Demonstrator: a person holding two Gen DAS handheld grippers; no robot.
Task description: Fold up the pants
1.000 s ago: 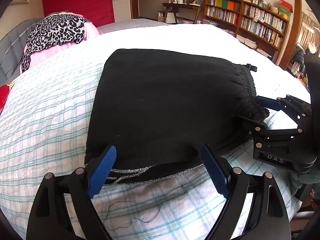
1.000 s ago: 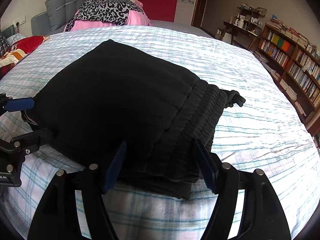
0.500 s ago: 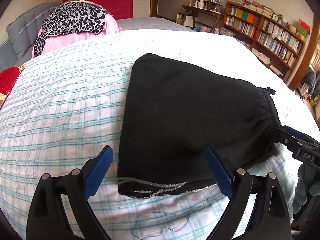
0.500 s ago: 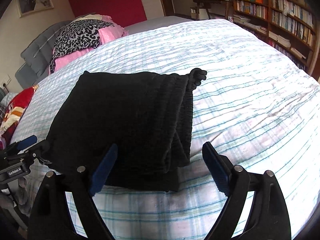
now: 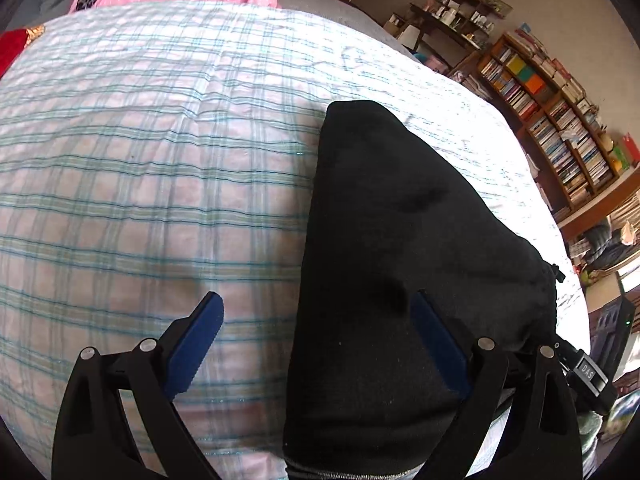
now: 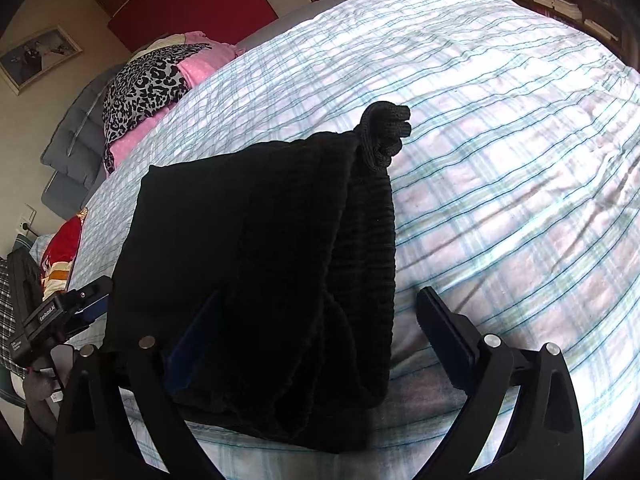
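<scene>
Pants (image 5: 408, 248): black, folded to a compact bundle, lying on the bed (image 5: 140, 168) near its front edge. A second ago you had both tongs at the near hem and waistband; since then you have drawn them back and swung them off-centre, and the bundle lies where it was, shape unchanged. Judged from this: the last fold is set and the task is at or near its end.

Axis: long side runs near to far. Ribbed waistband (image 6: 368, 248) on the right edge; its drawstring end (image 6: 386, 132) sticks out at the far right corner. Smooth fold at the left and far edges.

Your left tongs (image 5: 316, 348): fingers wide apart, gripping nothing, right finger over the near cloth, left finger over bare sheet.

Your right tongs (image 6: 320, 344): fingers wide apart, gripping nothing, straddling the waistband end.

Far left: leopard-print cloth (image 6: 148, 80) on pink bedding. Far right: bookshelf (image 5: 560, 120).
</scene>
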